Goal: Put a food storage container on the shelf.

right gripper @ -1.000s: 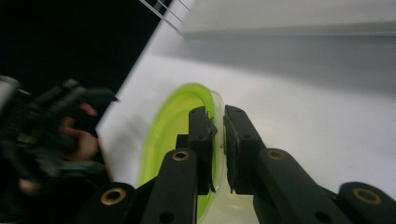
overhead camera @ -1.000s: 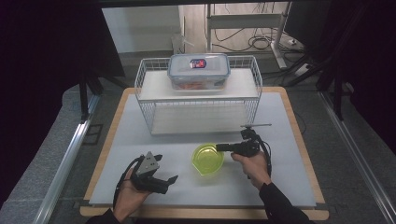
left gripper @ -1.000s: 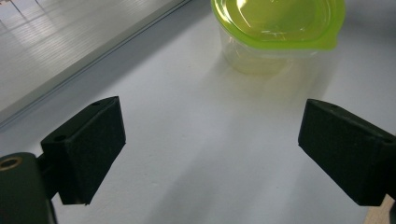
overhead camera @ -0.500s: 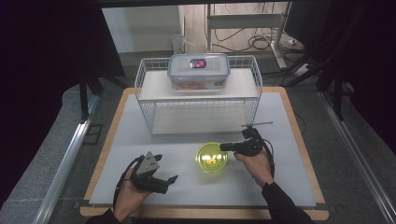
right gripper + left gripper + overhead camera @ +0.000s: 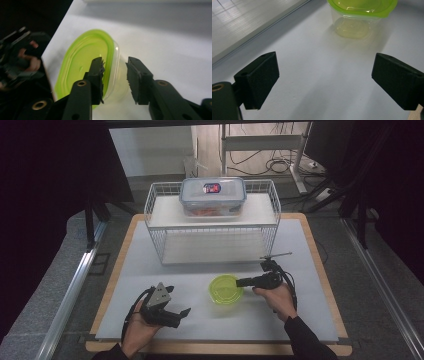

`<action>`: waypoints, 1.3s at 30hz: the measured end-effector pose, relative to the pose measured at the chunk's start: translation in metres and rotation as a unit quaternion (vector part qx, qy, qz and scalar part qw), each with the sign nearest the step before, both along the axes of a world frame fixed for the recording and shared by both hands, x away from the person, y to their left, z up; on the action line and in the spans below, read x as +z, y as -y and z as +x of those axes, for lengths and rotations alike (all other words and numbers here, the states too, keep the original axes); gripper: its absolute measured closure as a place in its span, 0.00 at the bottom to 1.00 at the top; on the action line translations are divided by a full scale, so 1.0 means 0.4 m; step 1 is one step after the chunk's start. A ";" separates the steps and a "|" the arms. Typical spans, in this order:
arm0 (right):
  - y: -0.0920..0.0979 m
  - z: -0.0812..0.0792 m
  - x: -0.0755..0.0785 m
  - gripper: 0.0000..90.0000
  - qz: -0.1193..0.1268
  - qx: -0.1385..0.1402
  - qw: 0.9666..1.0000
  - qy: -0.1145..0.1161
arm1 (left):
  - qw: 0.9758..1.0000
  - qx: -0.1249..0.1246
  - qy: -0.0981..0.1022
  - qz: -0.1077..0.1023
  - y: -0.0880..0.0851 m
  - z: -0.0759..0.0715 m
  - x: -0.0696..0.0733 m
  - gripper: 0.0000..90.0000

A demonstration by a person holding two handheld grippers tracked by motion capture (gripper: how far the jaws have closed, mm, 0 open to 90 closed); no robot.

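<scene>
The green-lidded tub (image 5: 226, 289) sits on the white table (image 5: 300, 250), at six o'clock from the wire rack (image 5: 212, 222). The right gripper (image 5: 115, 67) straddles its rim at three o'clock, jaws just opening, pads clear. Back straight off without nudging it. The left gripper (image 5: 324, 75) gapes wide, empty

Green-lidded tub (image 5: 362, 15) cut off by top edge.
</scene>
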State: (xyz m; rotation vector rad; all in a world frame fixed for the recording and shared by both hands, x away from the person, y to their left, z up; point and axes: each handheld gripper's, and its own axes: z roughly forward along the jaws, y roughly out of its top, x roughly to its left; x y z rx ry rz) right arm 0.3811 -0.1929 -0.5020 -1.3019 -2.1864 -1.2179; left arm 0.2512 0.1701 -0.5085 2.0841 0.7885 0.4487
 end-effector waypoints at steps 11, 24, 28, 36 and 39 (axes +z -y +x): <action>0.003 -0.030 0.004 0.89 0.013 0.001 1.000 -0.017 | 1.000 -0.001 0.000 0.003 0.003 0.000 -0.001 0.08; -0.006 -0.051 0.029 0.91 0.022 -0.017 1.000 0.006 | 1.000 0.001 0.002 0.004 0.002 0.000 0.001 0.08; 0.005 -0.047 0.055 0.91 0.040 -0.025 0.999 0.008 | 1.000 0.005 0.000 0.003 -0.003 0.002 0.002 0.08; 0.015 -0.026 0.163 0.91 0.072 -0.035 0.996 0.027 | 1.000 0.007 -0.007 0.014 -0.004 0.006 -0.002 0.05; 0.016 -0.016 0.220 0.91 0.084 -0.037 0.995 0.036 | 1.000 0.004 -0.008 0.012 -0.004 0.006 -0.001 0.05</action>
